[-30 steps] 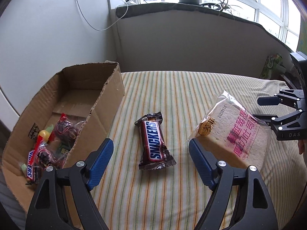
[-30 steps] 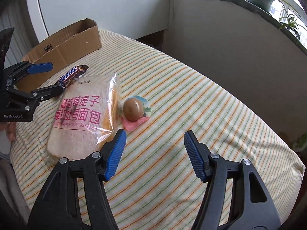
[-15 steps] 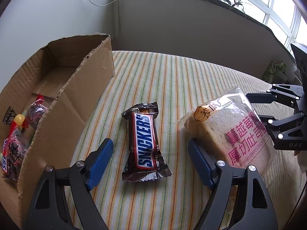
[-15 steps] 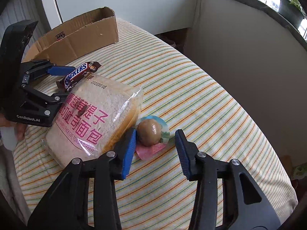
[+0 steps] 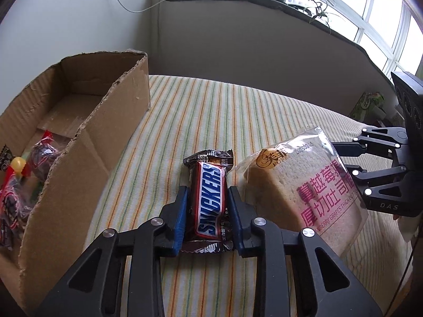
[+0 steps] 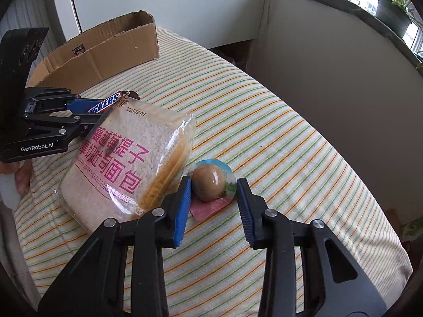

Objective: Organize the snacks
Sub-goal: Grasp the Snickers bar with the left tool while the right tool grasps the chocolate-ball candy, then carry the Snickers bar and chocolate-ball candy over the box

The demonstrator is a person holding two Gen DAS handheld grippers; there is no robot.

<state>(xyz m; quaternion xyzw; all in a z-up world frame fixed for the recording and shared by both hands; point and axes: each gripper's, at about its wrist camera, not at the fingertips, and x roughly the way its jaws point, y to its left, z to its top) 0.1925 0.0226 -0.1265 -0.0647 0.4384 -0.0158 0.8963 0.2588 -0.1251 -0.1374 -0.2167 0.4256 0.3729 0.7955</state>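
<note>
Soft daylight came in through the windows (image 5: 380,23) along the upper right of the left wrist view, where the panes were blown out to near white. The same glare sat at the top right corner of the right wrist view. Shadows were faint and diffuse on the striped cloth (image 6: 277,137). Small highlights glinted on the clear bread bag (image 6: 127,158) and on the glossy packed egg (image 6: 211,182). Both pictures were sharp in the middle, without motion blur. Fisheye distortion bent straight edges toward the rims, and dark vignetting closed off the corners.
</note>
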